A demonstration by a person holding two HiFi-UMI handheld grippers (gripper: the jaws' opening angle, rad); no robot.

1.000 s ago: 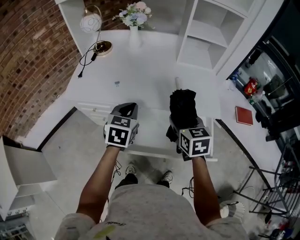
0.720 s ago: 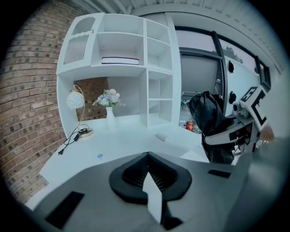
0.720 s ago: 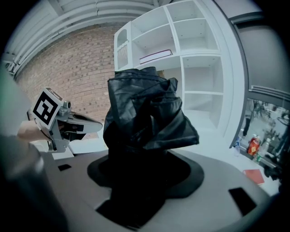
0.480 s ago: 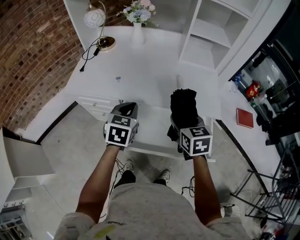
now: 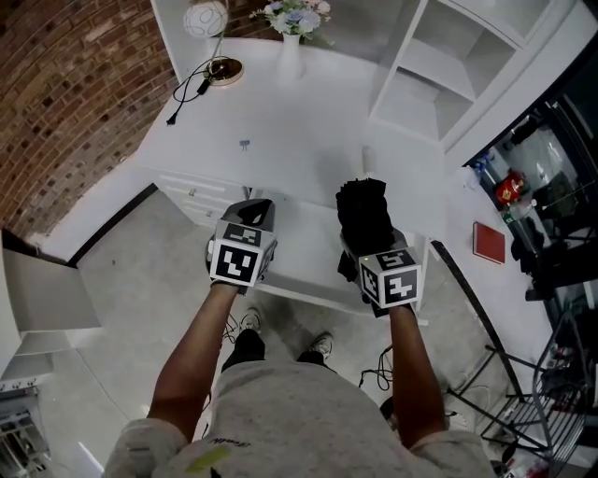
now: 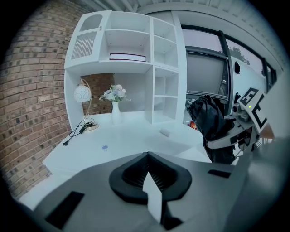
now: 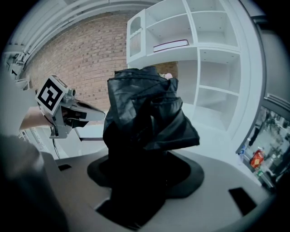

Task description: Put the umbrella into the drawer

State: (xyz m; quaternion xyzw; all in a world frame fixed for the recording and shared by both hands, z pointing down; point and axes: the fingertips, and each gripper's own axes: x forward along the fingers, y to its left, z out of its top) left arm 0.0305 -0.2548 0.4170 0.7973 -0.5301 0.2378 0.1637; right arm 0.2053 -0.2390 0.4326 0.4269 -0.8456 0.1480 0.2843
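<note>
The black folded umbrella (image 5: 363, 213) stands upright between the jaws of my right gripper (image 5: 367, 245), which is shut on its lower end. It hangs over the right part of the open white drawer (image 5: 304, 250) under the desk. In the right gripper view the umbrella (image 7: 145, 122) fills the middle and hides the jaws. My left gripper (image 5: 256, 209) is over the drawer's left part, shut with nothing in it; its dark pads (image 6: 136, 174) meet. The left gripper view shows the umbrella (image 6: 209, 121) at right.
On the white desk (image 5: 299, 121) are a lamp (image 5: 207, 19) with a cable (image 5: 192, 89), a vase of flowers (image 5: 294, 21) and a small blue item (image 5: 245, 145). A white shelf unit (image 5: 439, 65) stands at the back right. A red book (image 5: 488, 241) lies at right. A brick wall is at left.
The head view has shifted a little, so the desk sits further right in the picture. Both grippers and the umbrella stay over the drawer much as before.
</note>
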